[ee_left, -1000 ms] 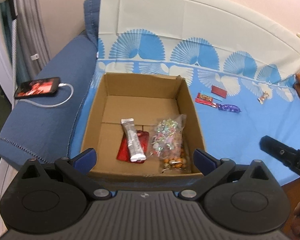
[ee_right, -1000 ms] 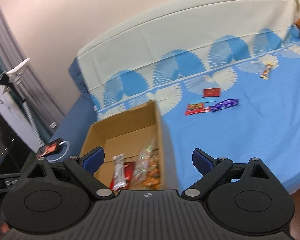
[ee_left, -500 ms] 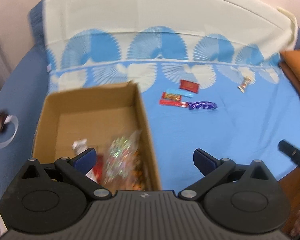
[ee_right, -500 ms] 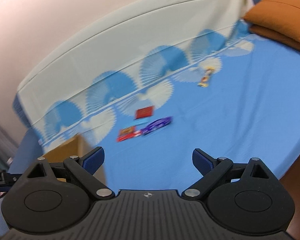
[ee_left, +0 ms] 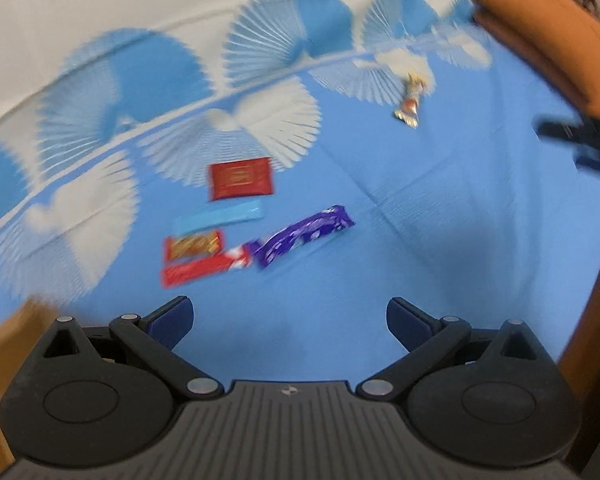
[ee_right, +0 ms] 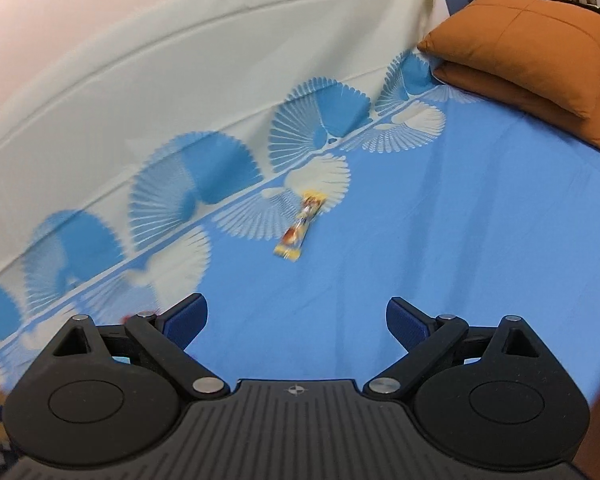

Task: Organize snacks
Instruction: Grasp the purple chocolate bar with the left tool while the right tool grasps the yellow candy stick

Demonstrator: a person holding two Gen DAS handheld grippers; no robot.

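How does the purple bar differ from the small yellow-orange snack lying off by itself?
The purple bar lies in a cluster, one end touching the red-and-white bar; the yellow-orange snack lies alone, farther back on the white fan print. The purple bar looks bigger, and the two are angled differently. Both rest flat on the blue sheet, outside any gripper.
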